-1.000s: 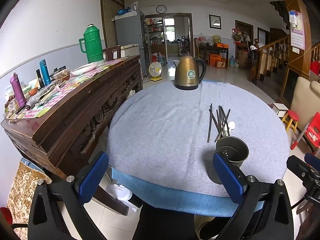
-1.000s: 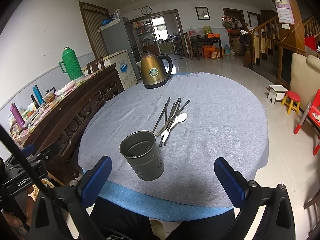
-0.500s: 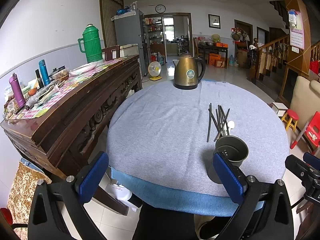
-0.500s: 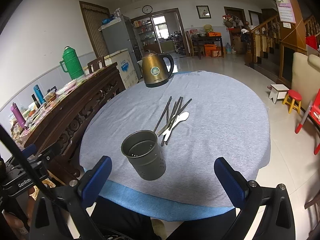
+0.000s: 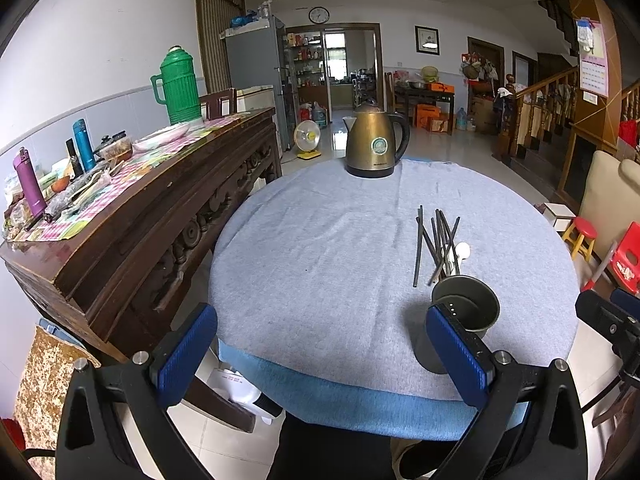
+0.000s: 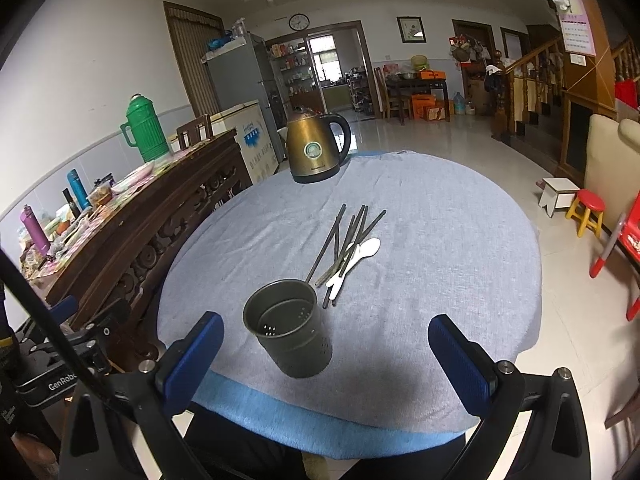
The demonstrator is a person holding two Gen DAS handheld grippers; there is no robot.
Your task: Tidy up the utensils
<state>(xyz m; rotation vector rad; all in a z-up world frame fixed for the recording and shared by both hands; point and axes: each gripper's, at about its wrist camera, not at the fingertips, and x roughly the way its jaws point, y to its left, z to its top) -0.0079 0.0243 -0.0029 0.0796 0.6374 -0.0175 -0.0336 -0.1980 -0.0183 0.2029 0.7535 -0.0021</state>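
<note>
A grey perforated metal utensil holder (image 6: 289, 326) stands upright and empty near the front edge of the round table; it also shows in the left wrist view (image 5: 464, 316), partly behind my left gripper's right finger. Behind it lie several dark chopsticks (image 6: 348, 236) (image 5: 434, 240) and white spoons (image 6: 356, 258) (image 5: 460, 252), loose on the cloth. My left gripper (image 5: 320, 344) is open and empty at the table's front edge. My right gripper (image 6: 326, 354) is open and empty, just in front of the holder.
A bronze electric kettle (image 5: 376, 144) (image 6: 316, 150) stands at the table's far edge. The grey tablecloth (image 5: 320, 248) covers the round table. A dark wooden sideboard (image 5: 132, 216) with a green thermos (image 5: 178, 86) and bottles runs along the left. Small stools (image 6: 586, 210) stand at right.
Both grippers have edged slightly forward toward the table; the holder and utensils have not moved.
</note>
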